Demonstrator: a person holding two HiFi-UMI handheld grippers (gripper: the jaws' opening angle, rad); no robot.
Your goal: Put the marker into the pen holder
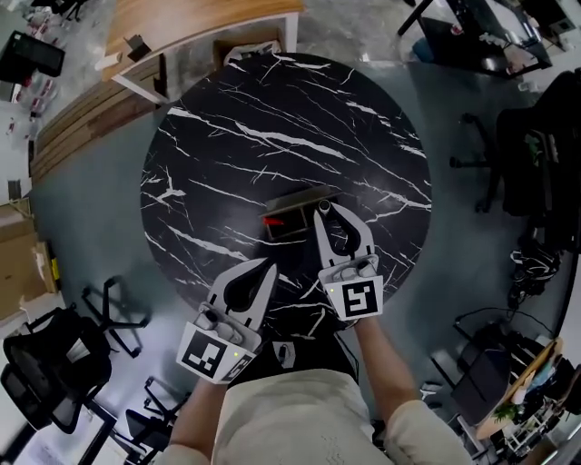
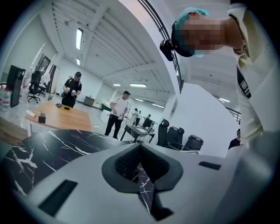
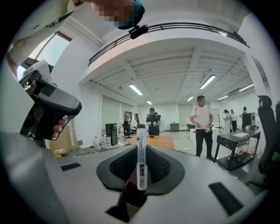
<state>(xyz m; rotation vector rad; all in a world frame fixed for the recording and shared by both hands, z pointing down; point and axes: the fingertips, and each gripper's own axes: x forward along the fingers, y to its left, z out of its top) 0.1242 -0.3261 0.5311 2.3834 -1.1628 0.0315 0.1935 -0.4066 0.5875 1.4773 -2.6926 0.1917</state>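
Note:
A white marker [image 3: 141, 162] with a dark cap stands upright between the jaws of my right gripper [image 3: 141, 148], which is shut on it. In the head view the right gripper [image 1: 322, 212] has its tips over the right part of the dark rectangular pen holder [image 1: 292, 201] near the table's middle. The marker itself is hidden there by the gripper. Something small and red [image 1: 272, 220] shows at the holder's left edge. My left gripper [image 1: 269, 266] hangs over the near part of the table, shut with nothing in it [image 2: 140, 145].
The round black marble table [image 1: 272, 118] carries only the holder. A wooden desk [image 1: 191, 23] stands beyond its far edge. Office chairs [image 1: 64, 359] stand at the near left and far right. Several people stand in the room behind.

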